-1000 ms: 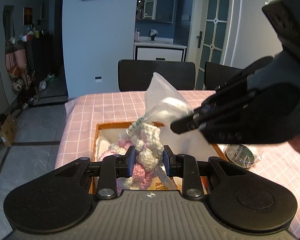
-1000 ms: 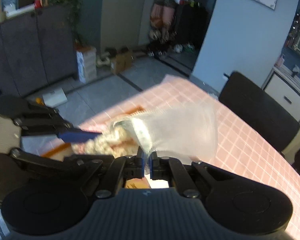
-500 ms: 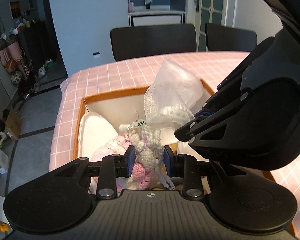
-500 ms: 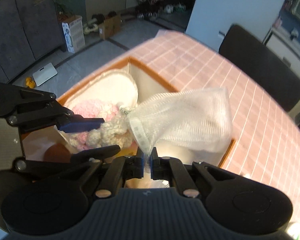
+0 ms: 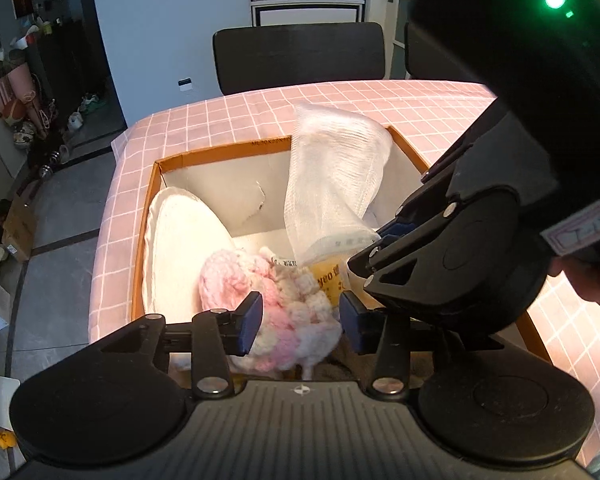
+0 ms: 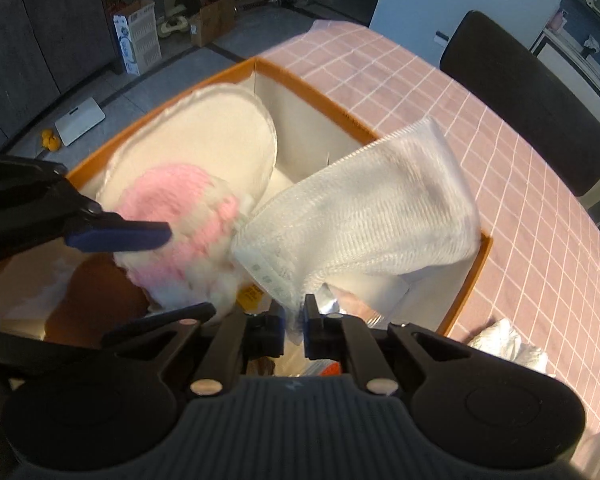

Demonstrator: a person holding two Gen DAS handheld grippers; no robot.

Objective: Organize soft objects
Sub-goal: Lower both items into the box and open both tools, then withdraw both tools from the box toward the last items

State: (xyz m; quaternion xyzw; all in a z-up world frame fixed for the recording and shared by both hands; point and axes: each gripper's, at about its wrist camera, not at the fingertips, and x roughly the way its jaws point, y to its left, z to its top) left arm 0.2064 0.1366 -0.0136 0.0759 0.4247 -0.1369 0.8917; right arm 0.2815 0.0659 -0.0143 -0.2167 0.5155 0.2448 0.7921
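Note:
An orange-rimmed cardboard box (image 5: 220, 151) (image 6: 312, 88) sits on the pink checked tablecloth. My left gripper (image 5: 300, 316) is inside the box, its jaws open around a pink and white knitted toy (image 5: 276, 300) (image 6: 180, 216) that rests between them. My right gripper (image 6: 295, 328) is shut on the hem of a white mesh cloth (image 6: 364, 216) (image 5: 332, 192), held over the right half of the box. A cream oval pad (image 5: 184, 248) (image 6: 204, 148) leans against the box's left wall.
Yellow packets (image 5: 332, 276) lie on the box floor. A crumpled clear wrapper (image 6: 508, 344) lies on the tablecloth (image 6: 520, 184) right of the box. Black chairs (image 5: 300, 56) stand at the far table edge. The floor drops off to the left.
Both grippers have come down into the box with their loads. My left jaws have widened and the knitted toy now rests between them. The mesh cloth has sunk lower.

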